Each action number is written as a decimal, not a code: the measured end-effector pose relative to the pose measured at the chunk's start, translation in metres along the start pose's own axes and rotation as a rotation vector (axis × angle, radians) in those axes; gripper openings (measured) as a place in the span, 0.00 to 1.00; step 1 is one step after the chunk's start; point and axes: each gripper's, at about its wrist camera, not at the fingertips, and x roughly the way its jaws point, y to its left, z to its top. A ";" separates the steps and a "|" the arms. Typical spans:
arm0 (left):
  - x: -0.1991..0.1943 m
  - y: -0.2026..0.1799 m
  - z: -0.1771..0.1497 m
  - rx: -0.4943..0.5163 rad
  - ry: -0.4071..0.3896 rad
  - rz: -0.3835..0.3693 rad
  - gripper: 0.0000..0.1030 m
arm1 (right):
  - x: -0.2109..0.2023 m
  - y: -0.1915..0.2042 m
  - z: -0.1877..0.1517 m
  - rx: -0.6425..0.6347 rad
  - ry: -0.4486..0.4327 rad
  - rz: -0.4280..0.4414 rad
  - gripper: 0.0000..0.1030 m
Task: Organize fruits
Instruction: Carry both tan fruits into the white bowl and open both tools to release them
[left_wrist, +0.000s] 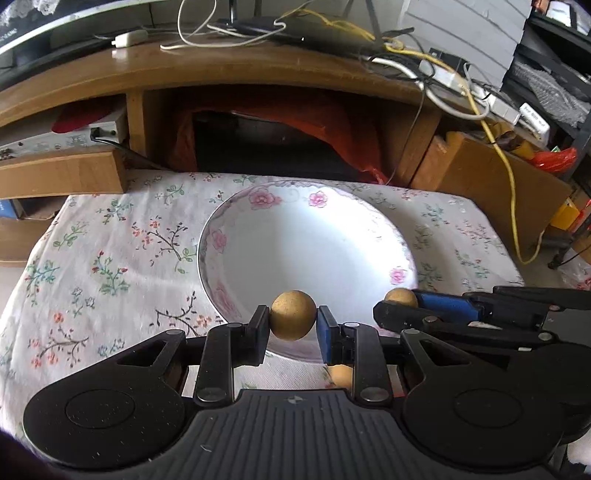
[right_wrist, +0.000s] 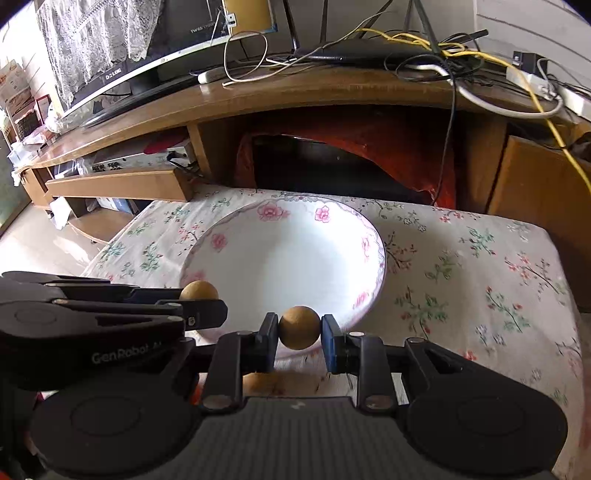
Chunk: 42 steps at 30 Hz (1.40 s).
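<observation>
The left gripper (left_wrist: 293, 320) is pinching one small brown fruit (left_wrist: 293, 320) over the near rim of the floral plate (left_wrist: 258, 199); the right gripper (right_wrist: 299, 328) is clamping a second fruit (right_wrist: 299, 328) beside it. Both should be carried further over the centre and lowered before releasing, so neither rolls off. More fruit (right_wrist: 273, 382) is showing blurred beneath the fingers, mostly hidden.

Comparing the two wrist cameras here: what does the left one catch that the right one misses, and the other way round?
Only the left view shows the grey keyboard on the black shelf at far right. Only the right view shows the lace cloth draped over the screen.

Both show the flowered plate, with the left claw and right claw each shut on a small brown fruit over its near rim.
</observation>
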 end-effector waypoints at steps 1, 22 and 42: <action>0.003 0.001 0.000 0.000 0.004 0.004 0.33 | 0.003 -0.001 0.001 -0.003 0.000 0.000 0.18; 0.000 0.006 0.005 -0.016 -0.018 0.007 0.44 | 0.016 -0.007 0.008 -0.037 -0.013 0.007 0.19; -0.066 0.018 -0.024 -0.041 -0.057 0.003 0.54 | -0.050 0.011 -0.009 -0.039 -0.065 0.003 0.19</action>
